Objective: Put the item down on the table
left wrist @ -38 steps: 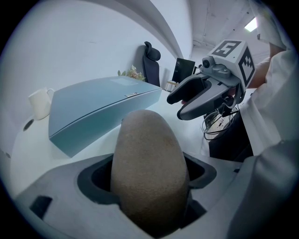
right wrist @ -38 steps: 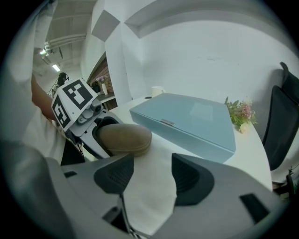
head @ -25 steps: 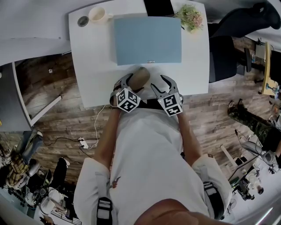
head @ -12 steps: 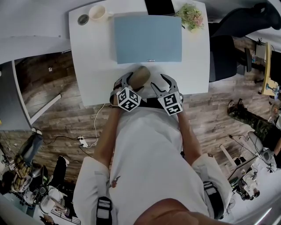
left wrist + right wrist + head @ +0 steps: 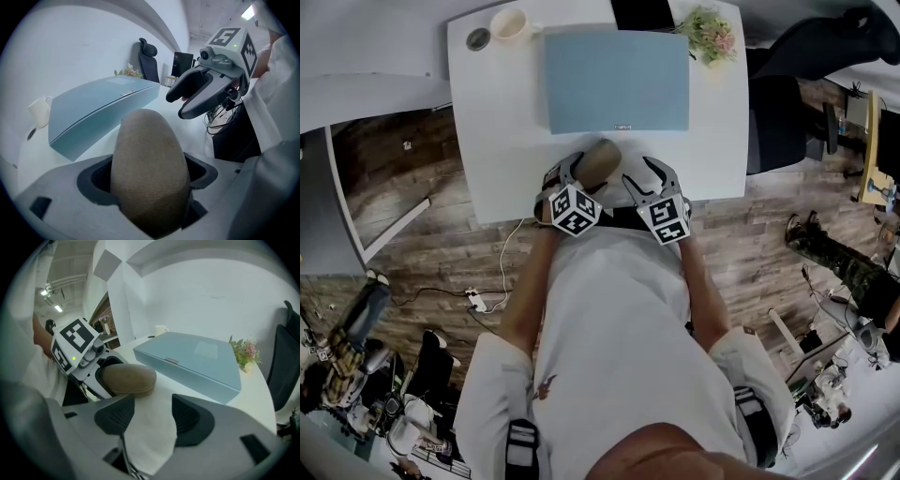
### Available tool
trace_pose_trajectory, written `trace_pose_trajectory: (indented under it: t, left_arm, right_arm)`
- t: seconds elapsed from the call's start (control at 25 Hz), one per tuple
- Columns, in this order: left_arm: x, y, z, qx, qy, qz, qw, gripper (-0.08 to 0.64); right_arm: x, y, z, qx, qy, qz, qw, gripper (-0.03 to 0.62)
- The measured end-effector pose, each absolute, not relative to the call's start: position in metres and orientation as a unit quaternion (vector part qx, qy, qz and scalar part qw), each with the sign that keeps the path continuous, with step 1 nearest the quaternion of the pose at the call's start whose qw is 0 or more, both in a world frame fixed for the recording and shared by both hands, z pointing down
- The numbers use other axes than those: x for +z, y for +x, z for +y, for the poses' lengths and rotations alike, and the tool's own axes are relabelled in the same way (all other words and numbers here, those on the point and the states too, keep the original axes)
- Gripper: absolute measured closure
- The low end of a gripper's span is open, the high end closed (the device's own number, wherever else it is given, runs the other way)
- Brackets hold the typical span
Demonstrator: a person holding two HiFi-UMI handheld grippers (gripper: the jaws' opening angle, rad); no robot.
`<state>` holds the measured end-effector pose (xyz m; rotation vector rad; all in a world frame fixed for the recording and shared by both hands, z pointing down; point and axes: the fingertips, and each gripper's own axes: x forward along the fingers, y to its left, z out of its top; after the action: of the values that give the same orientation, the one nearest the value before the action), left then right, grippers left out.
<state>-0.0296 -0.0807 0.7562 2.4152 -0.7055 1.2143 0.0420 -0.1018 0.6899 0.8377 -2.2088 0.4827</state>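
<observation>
A brown, fuzzy, egg-shaped item (image 5: 598,162) is held over the front edge of the white table (image 5: 497,122). My left gripper (image 5: 589,171) is shut on it. In the left gripper view the item (image 5: 150,159) fills the gap between the jaws and points toward the table. My right gripper (image 5: 645,178) stands just right of it, open and empty. The right gripper view shows bare tabletop between my right gripper's (image 5: 152,416) jaws, with the item (image 5: 127,379) to their left. I cannot tell whether the item touches the table.
A flat light-blue box (image 5: 617,82) lies mid-table just beyond the grippers. A white mug (image 5: 508,28) and a small dark disc (image 5: 477,40) sit at the far left corner, a flower pot (image 5: 708,36) at the far right. A black chair (image 5: 787,103) stands to the right.
</observation>
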Motion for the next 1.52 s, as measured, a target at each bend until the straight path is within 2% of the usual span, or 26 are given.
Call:
trace_pose_trajectory:
  t: [1.52]
  left_arm:
    - [0.739,-0.033,-0.089,0.411,0.854,-0.277,0.159,0.140]
  right_arm:
    - [0.684,0.040,-0.099,0.183,0.328,-0.858,0.351,0.337]
